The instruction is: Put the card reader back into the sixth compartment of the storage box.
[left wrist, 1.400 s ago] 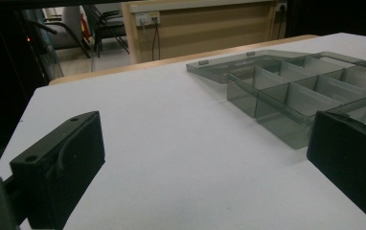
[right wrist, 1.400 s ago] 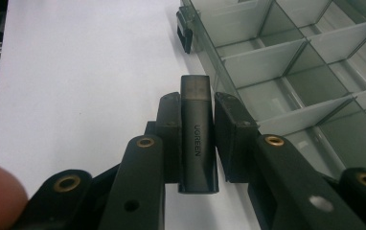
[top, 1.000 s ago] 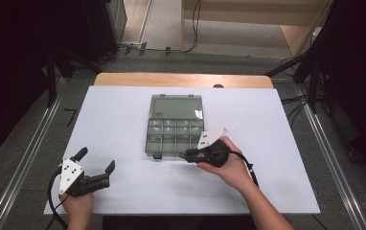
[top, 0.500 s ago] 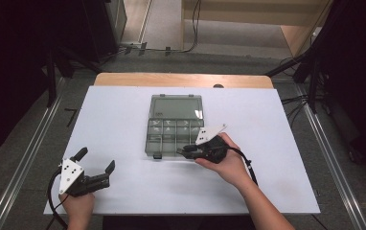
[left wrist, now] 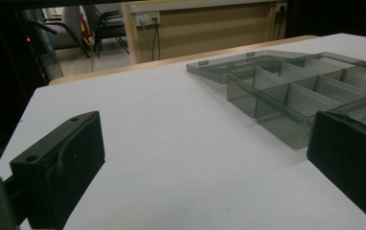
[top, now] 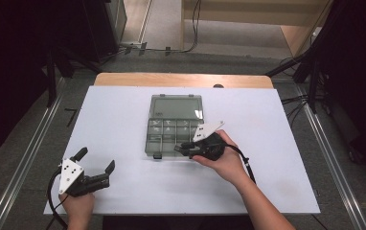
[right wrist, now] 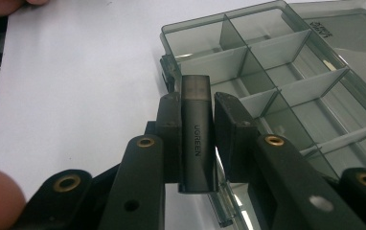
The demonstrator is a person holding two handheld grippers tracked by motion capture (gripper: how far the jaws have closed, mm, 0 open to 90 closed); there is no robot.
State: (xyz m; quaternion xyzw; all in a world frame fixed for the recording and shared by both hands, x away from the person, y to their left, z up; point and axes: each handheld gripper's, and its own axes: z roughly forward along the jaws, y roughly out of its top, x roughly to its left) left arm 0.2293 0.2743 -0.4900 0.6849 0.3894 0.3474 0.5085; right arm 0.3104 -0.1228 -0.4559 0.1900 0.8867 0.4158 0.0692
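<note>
1. UGREEN adapter (right wrist: pixel 196 139), a small dark grey block, is pinched upright between the right gripper's (right wrist: pixel 195 129) jaws, right at the near edge of the organizer box (right wrist: pixel 277 72).
2. Box is smoky clear plastic with divided compartments, lid (top: pixel 176 106) flipped flat open behind it, sitting mid tabletop (top: pixel 114 115).
3. Left gripper (top: pixel 95 167) rests near the front-left corner, well apart from the box, jaws spread wide with nothing between them.

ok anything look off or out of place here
Nothing stands out. The organiser box lies open and square on the table, its compartments bare, and the right tongs grip a dark adapter straight, over the box's near edge.
</note>
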